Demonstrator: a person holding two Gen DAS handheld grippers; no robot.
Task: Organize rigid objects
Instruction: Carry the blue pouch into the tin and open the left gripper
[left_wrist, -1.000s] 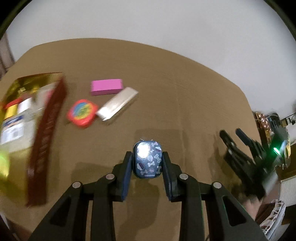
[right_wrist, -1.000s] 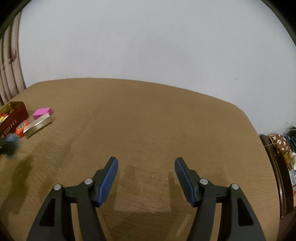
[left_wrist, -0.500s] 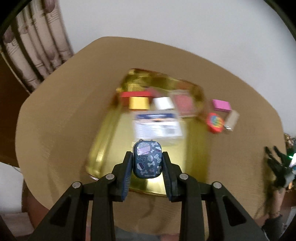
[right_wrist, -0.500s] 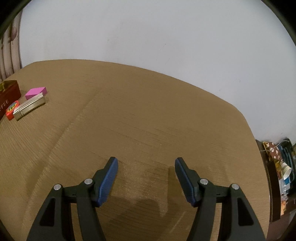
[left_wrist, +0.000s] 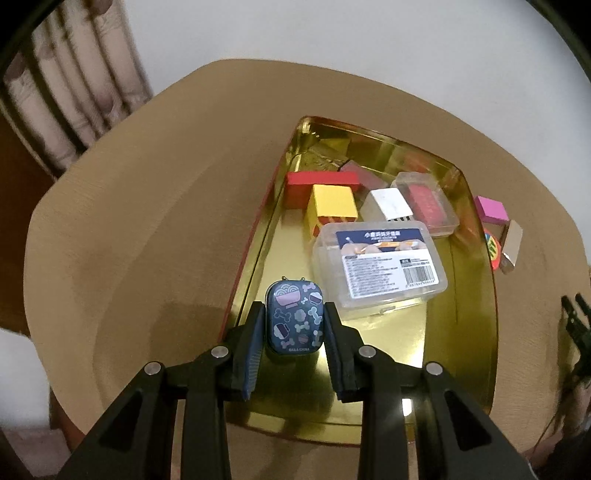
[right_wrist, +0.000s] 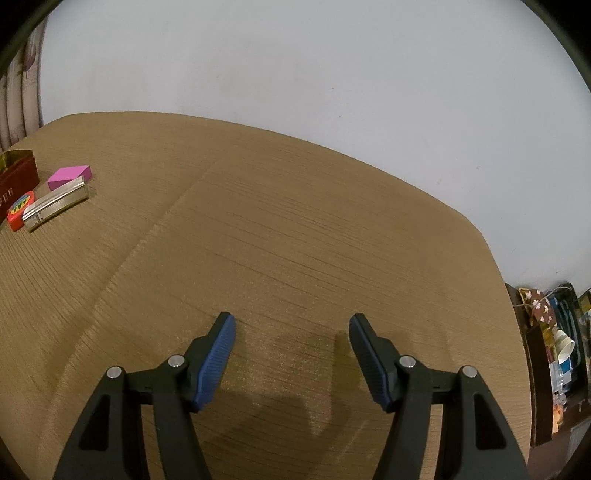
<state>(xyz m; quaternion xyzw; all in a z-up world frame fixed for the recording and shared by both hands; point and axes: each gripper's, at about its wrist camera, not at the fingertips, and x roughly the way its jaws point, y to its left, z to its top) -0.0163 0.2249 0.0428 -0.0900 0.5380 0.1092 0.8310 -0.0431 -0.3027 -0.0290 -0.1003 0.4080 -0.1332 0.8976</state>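
My left gripper (left_wrist: 294, 317) is shut on a small dark blue patterned case (left_wrist: 294, 319) and holds it over the near left part of a gold tin tray (left_wrist: 476, 325). The tray holds a clear plastic box with a label (left_wrist: 378, 264), a yellow block (left_wrist: 332, 206), a red block (left_wrist: 321, 182), a white block (left_wrist: 388, 205) and a clear case with a red insert (left_wrist: 426, 201). A pink block (right_wrist: 69, 176), a silver bar (right_wrist: 55, 208) and a round red toy (right_wrist: 20, 209) lie on the table right of the tray. My right gripper (right_wrist: 291, 332) is open and empty over bare table.
The brown table (right_wrist: 295, 221) ends at a white wall at the back. A curtain (left_wrist: 70, 99) hangs at the far left. Shelves with clutter (right_wrist: 554, 343) stand beyond the table's right edge. My right gripper shows small at the right edge of the left wrist view (left_wrist: 576, 325).
My left gripper carried the blue case leftward from the open table to over the gold tray and came closer to it. My right gripper stayed open and shifted only slightly.
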